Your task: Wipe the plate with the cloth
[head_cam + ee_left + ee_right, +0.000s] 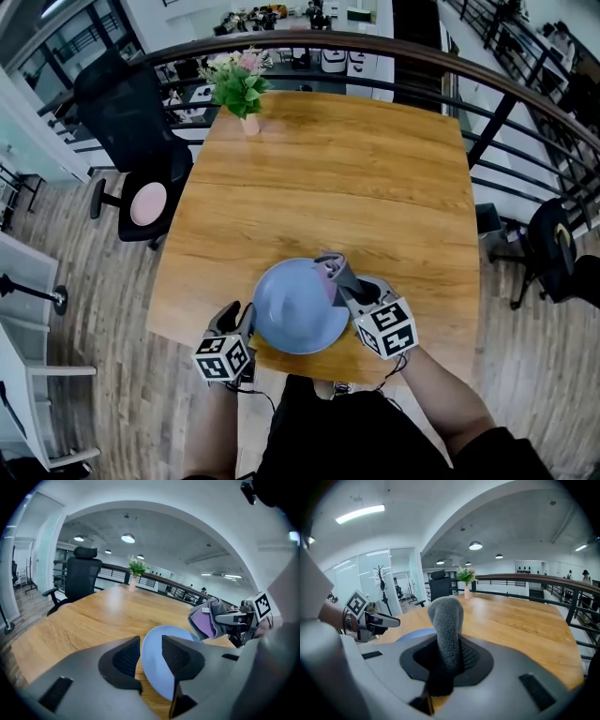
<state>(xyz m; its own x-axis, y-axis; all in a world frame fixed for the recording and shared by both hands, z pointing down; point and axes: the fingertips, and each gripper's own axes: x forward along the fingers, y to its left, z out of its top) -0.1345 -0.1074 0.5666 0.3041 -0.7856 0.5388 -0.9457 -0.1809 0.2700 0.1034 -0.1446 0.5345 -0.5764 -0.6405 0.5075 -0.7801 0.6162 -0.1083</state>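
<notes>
At table (328, 187) edge: right gripper (349, 284) clamps cloth (330, 270); left gripper (234, 321) gapes around blue plate (292, 307) rim; pinch firmly before wiping.

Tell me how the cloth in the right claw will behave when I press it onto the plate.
Probably soft and floppy: the cloth bunches into a rounded fold where the right claw pinches it. Likely light, since the wad holds itself above the claw without sagging. Its fuzzy surface should drag rather than slide on the smooth blue plate.

Head view steeply down on table (328, 178); gripper views low, both with plate (295, 309).
</notes>
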